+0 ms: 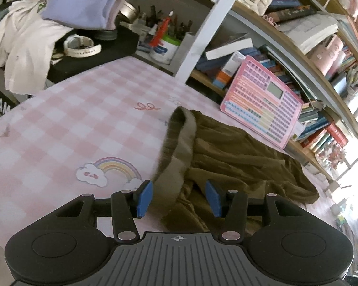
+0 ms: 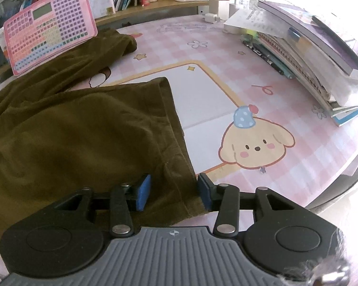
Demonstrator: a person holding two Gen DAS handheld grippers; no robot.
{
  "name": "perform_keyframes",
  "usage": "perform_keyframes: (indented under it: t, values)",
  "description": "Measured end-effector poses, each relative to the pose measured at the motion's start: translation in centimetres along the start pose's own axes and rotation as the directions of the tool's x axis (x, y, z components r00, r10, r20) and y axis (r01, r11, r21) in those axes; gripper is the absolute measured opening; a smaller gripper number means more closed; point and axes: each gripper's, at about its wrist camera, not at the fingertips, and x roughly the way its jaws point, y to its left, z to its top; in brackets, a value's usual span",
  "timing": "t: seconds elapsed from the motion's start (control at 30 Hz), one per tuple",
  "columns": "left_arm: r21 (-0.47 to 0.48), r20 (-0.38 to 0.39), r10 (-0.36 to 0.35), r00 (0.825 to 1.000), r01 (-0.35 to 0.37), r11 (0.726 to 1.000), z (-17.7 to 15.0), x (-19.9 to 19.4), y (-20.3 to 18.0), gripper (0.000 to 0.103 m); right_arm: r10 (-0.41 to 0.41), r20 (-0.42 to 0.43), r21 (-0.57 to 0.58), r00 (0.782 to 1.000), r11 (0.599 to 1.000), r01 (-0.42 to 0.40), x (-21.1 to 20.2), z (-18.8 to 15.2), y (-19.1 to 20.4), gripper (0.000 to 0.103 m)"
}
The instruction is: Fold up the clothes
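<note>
We work on an olive-brown soft cloth garment (image 2: 71, 128), which lies spread on the pink checked table cover with cartoon prints (image 2: 226, 54). In the right wrist view, the right gripper (image 2: 174, 191) has its blue pads on both sides of the hemmed edge of one leg end; the pads stand apart and we see no pinch on the cloth, so we judge it as released, with the hem between the jaws. Probably it sits there to take this corner for a fold.

In the left wrist view, the left gripper (image 1: 179, 197) is also unclenched. The ribbed waistband (image 1: 176, 147) rises as a ridge just ahead of it and runs down between the pads, but the pads do not press it. So both claws stand at opposite ends of the garment — a good start for a fold lengthwise, in our judgement.

Ahead and left of the left claw the cover is open, enough room to lay the fold. Ahead and left of the right claw a pink plastic keyboard toy (image 2: 47, 26) leans on the shelf and overlaps the far edge of the cloth; right of it, a stack of books (image 2: 310, 54) limits the room.
</note>
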Motion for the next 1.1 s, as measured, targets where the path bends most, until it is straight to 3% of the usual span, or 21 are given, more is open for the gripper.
perform_keyframes:
  t: [0.13, 0.63, 0.7, 0.73, 0.77, 0.83, 0.9, 0.93, 1.0, 1.1]
  values:
    - [0.001, 0.007, 0.025, 1.000, -0.025, 1.000, 0.2, -0.2, 0.5, 0.058, -0.002, 0.008, -0.030, 1.000, 1.000, 0.002, 0.1, -0.1, 0.1, 0.042]
    - [0.030, -0.048, 0.077, 0.996, -0.076, 0.997, -0.4, 2.7, 0.9, 0.057, -0.008, 0.022, -0.060, 1.000, 0.998, 0.010, 0.4, 0.3, 0.1, 0.042]
    - [0.057, -0.065, 0.074, 0.995, -0.070, 0.996, -0.6, 3.5, 0.6, 0.048, -0.009, 0.022, -0.060, 1.000, 0.998, 0.010, 0.4, 0.3, 0.1, 0.042]
    - [0.070, -0.073, 0.072, 0.995, -0.067, 0.995, -0.6, 3.8, 0.4, 0.026, -0.008, 0.021, -0.061, 1.000, 0.998, 0.009, 0.5, 0.4, 0.1, 0.042]
    - [0.078, -0.073, 0.071, 0.995, -0.066, 0.995, -0.7, 4.0, 0.3, 0.016, -0.007, 0.020, -0.061, 1.000, 0.998, 0.009, 0.5, 0.4, 0.1, 0.042]
    - [0.056, -0.043, 0.083, 0.996, -0.081, 0.995, -0.6, 3.6, 0.7, 0.010, -0.004, 0.018, -0.066, 1.000, 0.998, 0.005, 0.5, 0.6, 0.2, 0.038]
    - [0.003, -0.005, 0.110, 0.994, -0.110, 0.994, -0.2, 2.6, 1.9, 0.009, 0.001, 0.014, -0.082, 1.000, 0.997, 0.000, 0.6, 0.7, 0.6, 0.028]
    - [-0.020, 0.004, 0.142, 0.990, -0.142, 0.990, -0.2, 2.2, 2.7, 0.000, 0.010, 0.012, -0.088, 1.000, 0.996, -0.009, 0.6, 0.8, 0.9, 0.027]
    - [-0.042, 0.016, 0.220, 0.975, -0.219, 0.975, -0.1, 1.4, 4.4, 0.000, 0.021, 0.011, -0.105, 1.000, 0.994, -0.020, 0.7, 0.9, 1.4, 0.023]
    - [-0.087, 0.005, 0.250, 0.968, -0.249, 0.965, -0.4, 0.2, 7.2, 0.000, 0.030, 0.013, -0.129, 0.999, 0.991, -0.028, 0.9, 1.0, 2.4, 0.017]
